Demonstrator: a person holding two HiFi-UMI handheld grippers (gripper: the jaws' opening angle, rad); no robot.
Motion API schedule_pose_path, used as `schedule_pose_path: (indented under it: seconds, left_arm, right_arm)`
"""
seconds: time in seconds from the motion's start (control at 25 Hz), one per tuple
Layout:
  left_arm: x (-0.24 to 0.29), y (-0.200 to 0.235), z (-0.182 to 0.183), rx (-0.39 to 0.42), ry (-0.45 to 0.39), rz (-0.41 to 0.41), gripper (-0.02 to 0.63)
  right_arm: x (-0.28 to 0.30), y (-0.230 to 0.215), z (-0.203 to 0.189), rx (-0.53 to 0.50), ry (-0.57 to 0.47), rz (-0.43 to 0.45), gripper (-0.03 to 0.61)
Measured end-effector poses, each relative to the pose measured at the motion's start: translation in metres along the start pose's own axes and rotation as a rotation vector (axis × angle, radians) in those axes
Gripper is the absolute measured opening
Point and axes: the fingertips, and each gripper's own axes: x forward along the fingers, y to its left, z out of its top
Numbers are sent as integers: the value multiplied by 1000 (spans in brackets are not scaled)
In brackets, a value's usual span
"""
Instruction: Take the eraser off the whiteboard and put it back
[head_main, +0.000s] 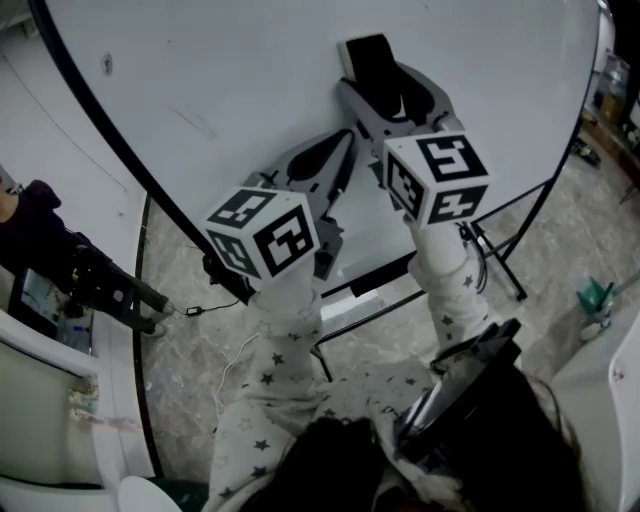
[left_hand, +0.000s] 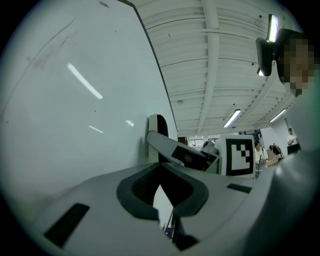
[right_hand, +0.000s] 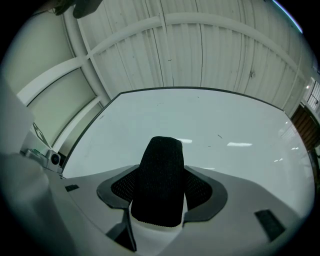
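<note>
The eraser (head_main: 371, 62), black felt over a white body, stands between the jaws of my right gripper (head_main: 390, 85), which is shut on it close in front of the whiteboard (head_main: 230, 70). In the right gripper view the eraser (right_hand: 160, 170) fills the gap of the right gripper (right_hand: 161, 194), with the whiteboard (right_hand: 225, 130) behind it. My left gripper (head_main: 345, 140) sits lower left of the right one, its jaws together and empty. From the left gripper view, the left gripper (left_hand: 162, 192) holds nothing, and the eraser (left_hand: 159, 125) shows edge-on by the board.
The whiteboard's black stand legs (head_main: 500, 260) spread over the marbled floor. A person in dark clothes (head_main: 30, 225) is at the far left. A thin cable (head_main: 215, 308) lies on the floor. A black device (head_main: 460, 385) hangs at my chest.
</note>
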Motion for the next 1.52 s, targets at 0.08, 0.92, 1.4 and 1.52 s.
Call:
schedule_pose_path:
  seconds: [0.08, 0.92, 1.4, 1.52]
  left_arm:
    - [0, 1, -1, -3, 1, 5, 2]
    - [2, 8, -11, -18, 18, 4, 2]
    - [-1, 9, -10, -27, 14, 8, 2]
    - [-3, 13, -12, -34, 7, 18, 2]
  right_arm:
    - [0, -1, -1, -8, -9, -10, 265]
    - [3, 0, 0, -133, -74, -77, 310]
    - [-9, 4, 17, -84, -133, -50, 310]
    - [-19, 4, 14, -72, -120, -37, 310]
